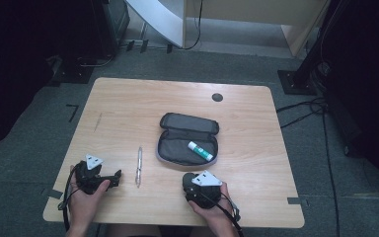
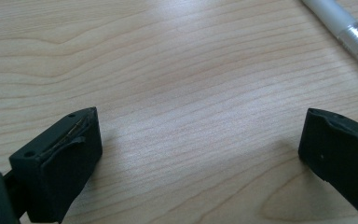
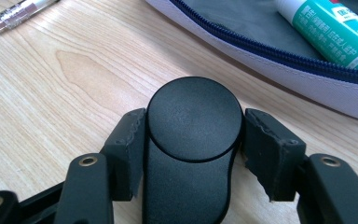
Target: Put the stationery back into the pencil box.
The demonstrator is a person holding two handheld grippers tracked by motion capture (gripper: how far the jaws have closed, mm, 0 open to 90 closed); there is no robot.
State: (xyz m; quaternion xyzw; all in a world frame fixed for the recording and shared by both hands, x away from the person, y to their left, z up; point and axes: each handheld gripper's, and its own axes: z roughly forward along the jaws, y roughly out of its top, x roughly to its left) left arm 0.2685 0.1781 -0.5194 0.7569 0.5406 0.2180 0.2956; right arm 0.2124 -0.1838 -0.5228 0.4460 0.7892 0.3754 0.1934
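An open grey pencil case (image 1: 177, 148) lies mid-table with a green-and-white glue stick (image 1: 200, 150) inside it. To its left a clear pen (image 1: 138, 165) rests on the wood. My right gripper (image 1: 189, 181), near the front edge, is shut on a black object with a round end (image 1: 188, 177). In the right gripper view both pads press that object's sides (image 3: 193, 154), with the case's zipped rim (image 3: 307, 88), the glue stick (image 3: 331, 30) and the pen (image 3: 18, 11) beyond. My left gripper (image 1: 116, 177) points toward the pen and is open. Bare wood lies between its jaws (image 2: 200, 121), and the pen (image 2: 349, 35) is off to the upper right.
The wooden table (image 1: 128, 103) has a dark round hole (image 1: 217, 97) near its far edge. Black stand bases (image 1: 296, 81) and cables (image 1: 306, 111) lie on the grey floor around it. A person's hands hold both grippers at the front edge.
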